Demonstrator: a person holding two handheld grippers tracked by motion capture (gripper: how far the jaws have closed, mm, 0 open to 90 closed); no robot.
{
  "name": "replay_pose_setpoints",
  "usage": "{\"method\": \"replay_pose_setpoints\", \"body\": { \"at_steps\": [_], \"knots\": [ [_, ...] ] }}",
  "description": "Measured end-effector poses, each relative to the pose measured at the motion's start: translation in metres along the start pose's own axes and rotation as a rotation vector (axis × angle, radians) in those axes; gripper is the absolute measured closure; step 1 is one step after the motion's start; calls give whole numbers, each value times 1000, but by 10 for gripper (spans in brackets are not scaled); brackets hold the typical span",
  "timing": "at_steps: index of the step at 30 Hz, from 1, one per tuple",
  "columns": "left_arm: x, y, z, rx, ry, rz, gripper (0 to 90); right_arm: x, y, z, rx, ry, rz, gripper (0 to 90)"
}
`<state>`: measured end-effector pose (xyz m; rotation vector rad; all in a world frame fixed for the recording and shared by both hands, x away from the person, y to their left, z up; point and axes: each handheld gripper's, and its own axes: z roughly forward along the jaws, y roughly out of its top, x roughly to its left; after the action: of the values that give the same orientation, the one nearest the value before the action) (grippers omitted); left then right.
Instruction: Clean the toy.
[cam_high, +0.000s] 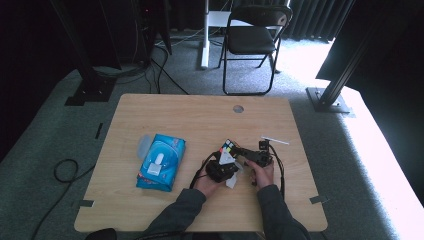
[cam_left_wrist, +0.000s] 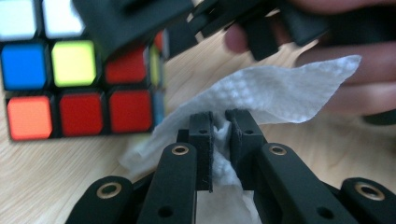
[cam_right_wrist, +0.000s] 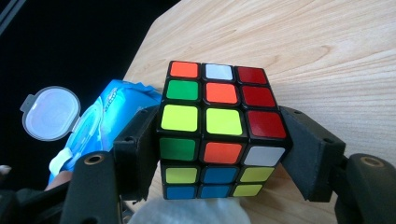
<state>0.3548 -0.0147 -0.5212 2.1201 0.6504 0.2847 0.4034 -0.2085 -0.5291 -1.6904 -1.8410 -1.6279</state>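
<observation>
Wiping step: R gripper (cam_right_wrist: 219, 154) clamps the cube (cam_right_wrist: 217, 128) at table (cam_high: 200, 115) centre, approx 3 o'clock of the wipes pack (cam_high: 161, 161). L gripper (cam_left_wrist: 219, 140) pinches the wipe (cam_left_wrist: 280, 93) at cube's 5 o'clock. Next, probably: rub wipe across 1 face.

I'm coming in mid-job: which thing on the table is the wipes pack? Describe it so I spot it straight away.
Start at the wooden table and look at its left half, away from the hands. The wipes pack lies flat there, a soft blue packet with its round clear lid flipped open. It stands apart from the colourful puzzle cube.
</observation>
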Motion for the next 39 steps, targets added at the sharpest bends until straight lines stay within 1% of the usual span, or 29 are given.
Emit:
{"method": "replay_pose_setpoints", "body": {
  "at_steps": [2,6,10,12,17,21,24,26,32,34,39],
  "knots": [
    [-2,3,-2,-11,-4,13,820,0,-1,1,4,0,2,339],
    [-2,8,-7,-45,-7,16,820,0,-2,2,8,0,-3,339],
    [-1,11,-9,-66,-6,23,820,2,-3,3,14,6,-1,339],
    [-1,13,-9,-69,6,29,820,2,-3,4,14,8,-1,339],
    [4,14,-8,-77,25,15,819,4,-3,4,19,18,-6,339],
    [6,13,-5,-67,43,17,819,6,-3,6,27,25,-15,339],
    [5,12,-1,-54,61,22,819,8,-3,7,30,28,-18,339],
    [5,11,1,-46,65,21,818,9,-3,7,29,30,-19,339],
    [4,4,7,-18,83,38,819,10,-3,5,21,36,-16,340],
    [4,3,7,-21,85,37,819,9,-2,5,18,35,-15,339],
    [3,4,5,-44,100,33,819,8,-2,4,10,50,4,339]
  ]
}}
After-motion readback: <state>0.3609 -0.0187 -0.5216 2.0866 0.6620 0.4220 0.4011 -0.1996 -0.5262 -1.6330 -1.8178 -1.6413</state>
